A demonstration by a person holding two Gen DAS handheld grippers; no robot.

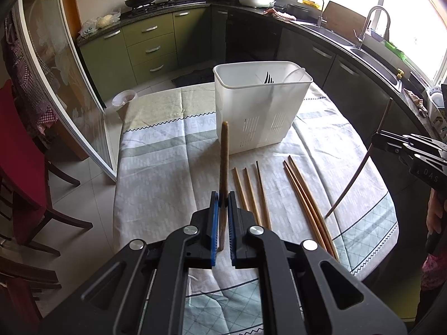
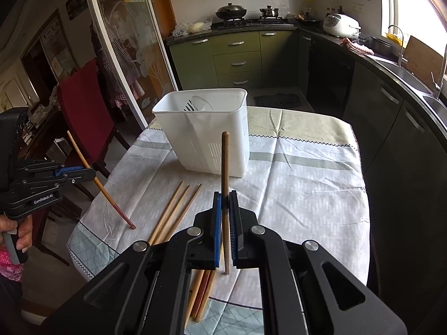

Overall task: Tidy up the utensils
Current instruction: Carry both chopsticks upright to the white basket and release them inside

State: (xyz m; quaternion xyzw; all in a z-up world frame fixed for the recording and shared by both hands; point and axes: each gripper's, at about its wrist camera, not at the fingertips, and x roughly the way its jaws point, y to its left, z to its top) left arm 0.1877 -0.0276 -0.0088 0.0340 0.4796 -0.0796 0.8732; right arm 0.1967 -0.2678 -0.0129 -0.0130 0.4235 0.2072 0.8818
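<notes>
My left gripper is shut on a brown chopstick that stands upright in its jaws above the table. My right gripper is shut on another brown chopstick, also upright. A white plastic utensil holder stands on the cloth ahead, with a fork and a white spoon inside; it also shows in the right wrist view. Several loose chopsticks lie on the cloth between the grippers and the holder, with three more to their right. The right gripper shows at the left view's right edge, the left gripper at the right view's left edge.
The table has a patterned cloth and its edges drop off on both sides. A red chair stands to the left by a glass sliding door. Green kitchen cabinets and a counter with sinks run behind.
</notes>
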